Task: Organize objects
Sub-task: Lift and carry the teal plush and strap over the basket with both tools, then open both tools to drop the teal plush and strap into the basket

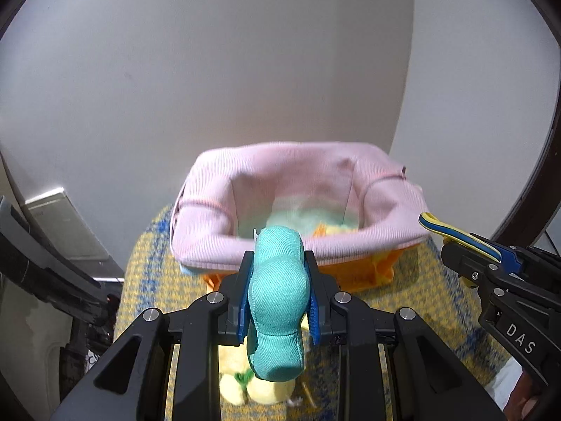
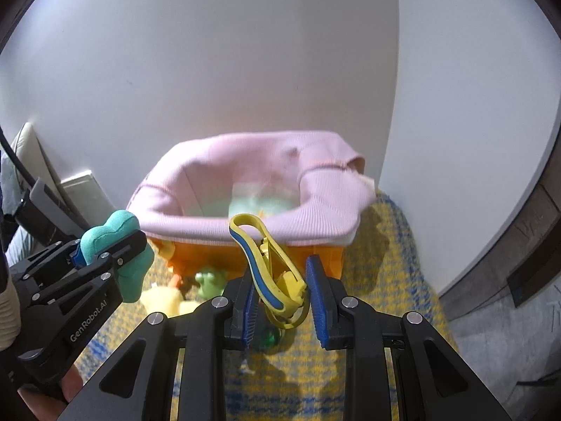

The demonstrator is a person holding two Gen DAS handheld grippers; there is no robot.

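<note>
Clamped in the left gripper (image 1: 278,294), a teal stuffed fabric toy (image 1: 278,301) needs lifting over the pink-lined orange fabric basket (image 1: 308,245) rim before release; the right gripper (image 2: 282,298) pinches a yellow-and-blue plastic clip (image 2: 270,266).

A teal stuffed fabric toy (image 1: 277,301), lumpy and stitched, stands clamped upright between blue pads at the 6 o'clock of the left wrist view, just short of the basket. A yellow and blue looped clip (image 2: 270,266) tilts toward 11 o'clock. The pink-lined orange basket (image 2: 315,217) sits open at centre, something pale green and yellow inside. Yellow plush toys (image 2: 164,298) lie at its 7 o'clock.
</note>
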